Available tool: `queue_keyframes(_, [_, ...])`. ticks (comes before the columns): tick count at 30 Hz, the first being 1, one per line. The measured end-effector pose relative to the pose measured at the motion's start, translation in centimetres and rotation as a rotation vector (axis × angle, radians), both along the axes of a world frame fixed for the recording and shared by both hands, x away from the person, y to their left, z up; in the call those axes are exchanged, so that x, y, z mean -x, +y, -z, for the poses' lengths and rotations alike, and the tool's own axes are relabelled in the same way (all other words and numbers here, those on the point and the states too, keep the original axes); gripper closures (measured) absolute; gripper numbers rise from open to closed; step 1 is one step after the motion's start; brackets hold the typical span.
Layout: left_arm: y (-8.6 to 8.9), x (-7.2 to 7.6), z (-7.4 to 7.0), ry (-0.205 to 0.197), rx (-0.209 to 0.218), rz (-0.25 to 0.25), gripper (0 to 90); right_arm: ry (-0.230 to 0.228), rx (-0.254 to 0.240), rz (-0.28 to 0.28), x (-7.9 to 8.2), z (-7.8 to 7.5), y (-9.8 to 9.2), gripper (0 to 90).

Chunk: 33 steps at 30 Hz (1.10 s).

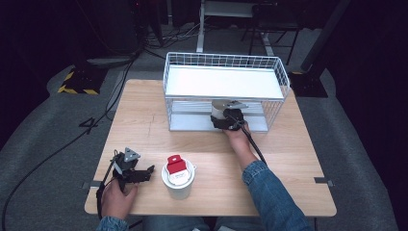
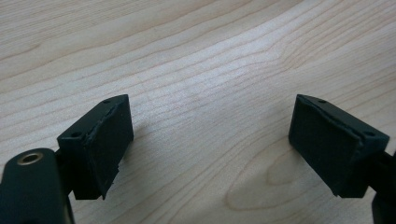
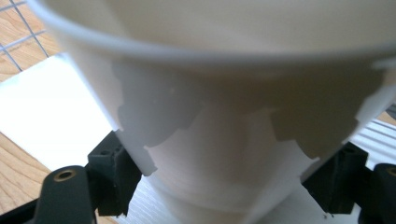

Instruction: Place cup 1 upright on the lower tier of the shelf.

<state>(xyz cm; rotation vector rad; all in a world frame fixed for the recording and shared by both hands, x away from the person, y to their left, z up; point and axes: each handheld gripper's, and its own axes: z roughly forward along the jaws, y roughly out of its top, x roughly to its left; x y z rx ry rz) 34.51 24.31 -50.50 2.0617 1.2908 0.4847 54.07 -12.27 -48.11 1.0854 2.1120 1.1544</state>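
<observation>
A white paper cup [image 3: 224,116] sits between the jaws of my right gripper [image 3: 229,182], and both pads press on its sides. In the high view this cup [image 1: 220,110] is at the front of the lower level of a white wire rack [image 1: 275,96], with my right gripper [image 1: 225,121] reaching in from the front. Near the table's front left my left gripper [image 1: 146,174] lies low over the wood. Its jaws [image 2: 210,144] stand apart over bare tabletop with nothing between them.
A second white cup [image 1: 178,179] stands near the front edge, right of my left gripper, with a red and white object [image 1: 176,164] on top. The rack's upper shelf [image 1: 221,82] is a white board. The wooden table [image 1: 288,163] ends close behind the rack.
</observation>
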Motion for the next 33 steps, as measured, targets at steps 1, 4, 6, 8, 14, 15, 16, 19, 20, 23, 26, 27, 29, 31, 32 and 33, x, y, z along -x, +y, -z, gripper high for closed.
queue_keyframes(1, [0.0,0.0,0.0,0.0,0.0,0.0,14.5,0.014,-0.002,0.009,0.0,0.1,0.0,23.5])
queue_keyframes(4, [0.0,0.0,0.0,0.0,0.0,0.0,14.4,0.015,0.002,0.004,0.0,0.1,0.0,23.4])
queue_keyframes(6, [0.0,0.0,0.0,0.0,0.0,0.0,14.5,0.024,-0.002,0.006,0.0,0.1,0.1,23.4])
queue_keyframes(8, [0.0,0.0,0.0,0.0,0.0,0.0,14.5,0.025,-0.003,0.0,0.0,0.1,0.1,23.2])
queue_keyframes(14, [0.0,0.0,0.0,0.0,0.0,0.0,14.4,0.036,-0.023,-0.003,-0.1,0.0,0.0,17.0])
queue_keyframes(15, [0.0,0.0,0.0,0.0,0.0,0.0,14.5,0.038,-0.026,-0.011,-0.2,0.0,0.0,16.1])
queue_keyframes(16, [0.0,0.0,0.0,0.0,0.0,0.0,14.4,0.038,-0.019,-0.011,-0.1,0.0,0.0,16.0])
queue_keyframes(19, [0.0,0.0,0.0,0.0,0.0,0.0,14.5,0.04,-0.015,-0.011,-0.1,0.0,0.1,15.2])
queue_keyframes(20, [0.0,0.0,0.0,0.0,0.0,0.0,14.5,0.04,-0.016,-0.011,0.0,0.0,0.1,15.1])
queue_keyframes(23, [0.0,0.0,0.0,0.0,0.0,0.0,14.5,0.033,-0.007,-0.011,0.1,-0.2,0.0,14.9])
queue_keyframes(26, [0.0,0.0,0.0,0.0,0.0,0.0,14.5,0.013,0.018,-0.007,0.4,-0.5,-0.3,14.9])
queue_keyframes(27, [0.0,0.0,0.0,0.0,0.0,0.0,14.5,0.009,0.024,-0.005,0.5,-0.5,-0.4,14.8])
queue_keyframes(29, [0.0,0.0,0.0,0.0,0.0,0.0,14.4,0.008,0.028,-0.008,0.7,-0.6,-0.9,14.4])
queue_keyframes(31, [0.0,0.0,0.0,0.0,0.0,0.0,14.4,0.013,0.025,-0.008,1.1,-0.7,-1.4,14.4])
queue_keyframes(32, [0.0,0.0,0.0,0.0,-0.001,0.001,14.3,0.011,0.027,-0.012,1.3,-0.8,-1.6,14.4])
queue_keyframes(33, [0.0,0.0,0.0,0.001,-0.001,0.001,14.3,0.012,0.024,-0.014,1.6,-0.9,-1.9,14.4])
